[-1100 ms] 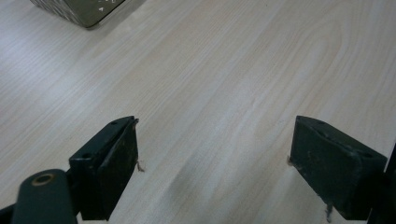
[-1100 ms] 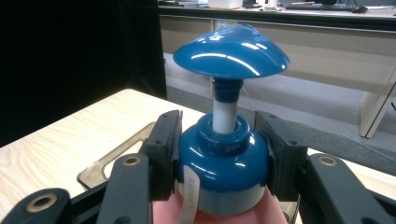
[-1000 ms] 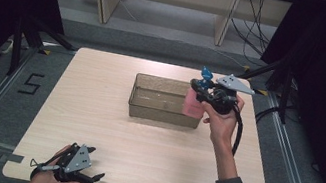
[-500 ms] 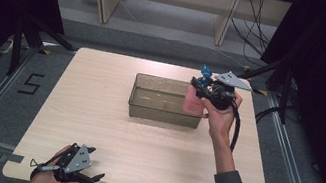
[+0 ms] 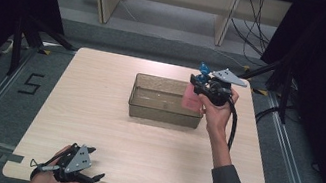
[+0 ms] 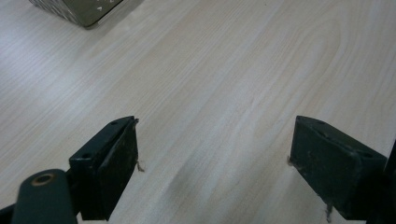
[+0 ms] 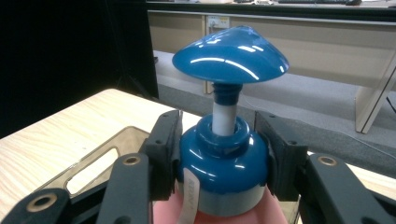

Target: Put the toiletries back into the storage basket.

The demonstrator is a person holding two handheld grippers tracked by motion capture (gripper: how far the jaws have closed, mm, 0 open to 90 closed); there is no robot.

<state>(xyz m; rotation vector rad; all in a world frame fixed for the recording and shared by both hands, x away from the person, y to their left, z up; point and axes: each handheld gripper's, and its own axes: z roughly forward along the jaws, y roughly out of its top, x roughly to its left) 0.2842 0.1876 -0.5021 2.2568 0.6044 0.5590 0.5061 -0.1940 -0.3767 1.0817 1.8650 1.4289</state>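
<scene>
Two tongs [image 7: 219,154] jaws clamp the pink pump bottle [image 7: 224,163].

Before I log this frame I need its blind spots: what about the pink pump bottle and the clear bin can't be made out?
- Pink bottle, high view: too small, and the right gripper covers its top; label unreadable.
- Bottle body, right gripper view: cut off by the bottom edge below the blue pump cap.
- Clear bin, left gripper view: just a corner shows, cut by the top edge.
- Whether the bottle's base is inside the bin: cannot tell.

Pink bottle's [image 7: 219,212] body below frame edge
</scene>
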